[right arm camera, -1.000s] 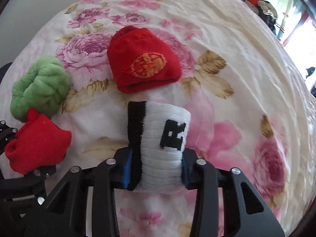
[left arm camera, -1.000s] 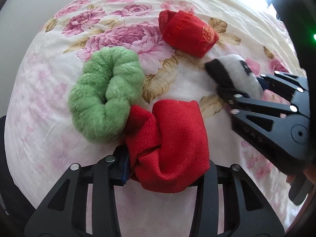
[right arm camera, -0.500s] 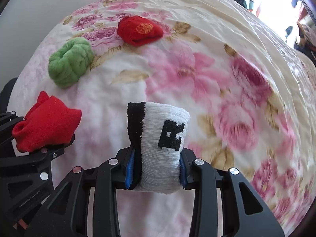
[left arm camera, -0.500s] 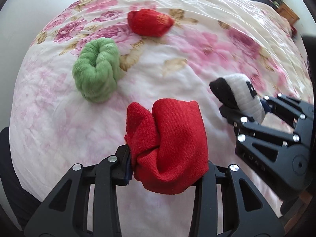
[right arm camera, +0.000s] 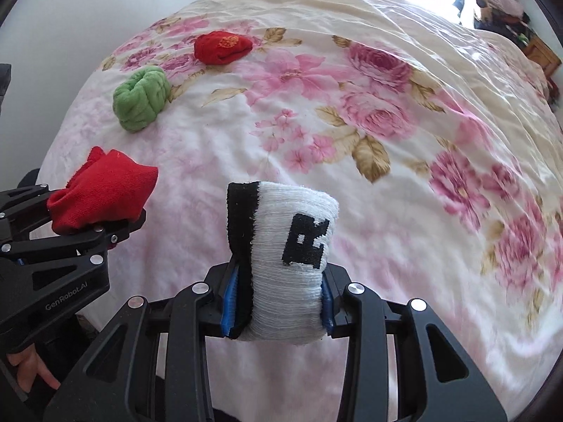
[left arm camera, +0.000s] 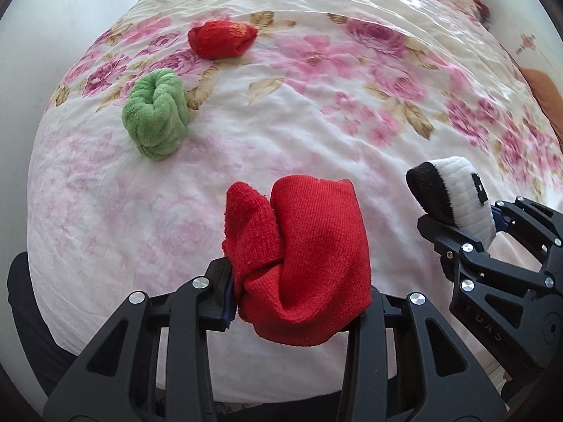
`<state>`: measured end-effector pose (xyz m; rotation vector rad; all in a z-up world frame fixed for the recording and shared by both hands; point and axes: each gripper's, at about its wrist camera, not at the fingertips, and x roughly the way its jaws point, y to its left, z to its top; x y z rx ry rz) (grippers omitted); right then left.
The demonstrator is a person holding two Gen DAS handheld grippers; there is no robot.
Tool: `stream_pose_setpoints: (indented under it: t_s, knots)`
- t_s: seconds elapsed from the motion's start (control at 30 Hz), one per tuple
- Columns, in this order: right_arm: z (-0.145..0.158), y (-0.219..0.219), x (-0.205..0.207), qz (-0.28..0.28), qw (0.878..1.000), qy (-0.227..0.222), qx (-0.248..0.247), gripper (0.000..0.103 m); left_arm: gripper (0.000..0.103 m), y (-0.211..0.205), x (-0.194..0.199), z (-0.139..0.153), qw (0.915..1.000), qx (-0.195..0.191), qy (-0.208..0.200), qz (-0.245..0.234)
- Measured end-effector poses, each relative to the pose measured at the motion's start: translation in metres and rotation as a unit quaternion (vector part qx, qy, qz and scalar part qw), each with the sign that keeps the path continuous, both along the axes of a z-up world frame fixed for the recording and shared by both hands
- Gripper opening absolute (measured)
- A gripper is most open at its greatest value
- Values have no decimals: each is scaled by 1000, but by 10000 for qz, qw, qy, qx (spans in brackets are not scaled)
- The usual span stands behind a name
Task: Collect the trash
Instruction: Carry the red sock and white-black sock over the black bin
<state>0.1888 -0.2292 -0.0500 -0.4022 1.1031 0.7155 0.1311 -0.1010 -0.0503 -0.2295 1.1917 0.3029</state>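
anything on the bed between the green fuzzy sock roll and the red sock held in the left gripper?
Nothing: only bare floral bedsheet lies between the green fuzzy sock roll and the red knit sock in the left gripper. Both wrist views show it.

This is a bedroom in a home. A bed (right arm camera: 352, 17) fills nearly the whole view, covered by a cream quilt printed with pink roses and tan leaves. Rolled socks lie on it toward 11 o'clock: a fuzzy green bundle (left arm camera: 155, 114) and a red one (left arm camera: 221, 39). A plain white wall (right arm camera: 88, 10) stands behind the bed at 10 o'clock. At 1 o'clock, piled clothing (right arm camera: 499, 0) and a wooden piece of furniture (right arm camera: 542, 54) sit in bright daylight.
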Motion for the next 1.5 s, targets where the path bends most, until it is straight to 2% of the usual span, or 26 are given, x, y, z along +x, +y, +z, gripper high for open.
stream_pose_setpoints:
  t_s: [0.23, 0.5, 0.6, 0.83, 1.07, 1.17, 1.27, 1.33, 1.43, 1.47, 1.5]
  knots:
    - [6, -32, -29, -538, 9983, 7, 225, 34, 36, -26, -15, 11, 9987, 114, -104, -495]
    - [17, -75, -65, -1285, 9907, -77, 434, 34, 36, -58, -27, 15, 9935, 175, -112, -1118]
    - [24, -96, -83, -1592, 9857, -131, 530, 35, 36, -74, -33, 17, 9902, 197, -123, -1379]
    - [38, -147, -122, -2303, 9708, -323, 590, 35, 36, -124, -52, 20, 9744, 264, -198, -2226]
    - [51, -192, -171, -3028, 9490, -550, 689, 35, 36, -181, -78, 25, 9481, 362, -353, -3140]
    - [50, -217, -194, -3436, 9349, -575, 682, 35, 36, -204, -89, 22, 9372, 361, -341, -3452]
    - [49, -241, -217, -3818, 9203, -584, 616, 35, 37, -229, -101, 18, 9227, 388, -352, -3818]
    - [48, -254, -230, -4026, 9114, -582, 614, 35, 38, -252, -113, 11, 9049, 518, -359, -4210]
    - [44, -276, -251, -4332, 8977, -596, 534, 35, 38, -273, -128, 1, 8879, 459, -371, -4563]
    - [42, -284, -257, -4437, 8928, -571, 532, 35, 38, -285, -135, -7, 8782, 451, -309, -4751]
    - [40, -291, -263, -4532, 8882, -551, 523, 35, 38, -292, -138, -12, 8724, 420, -260, -4863]
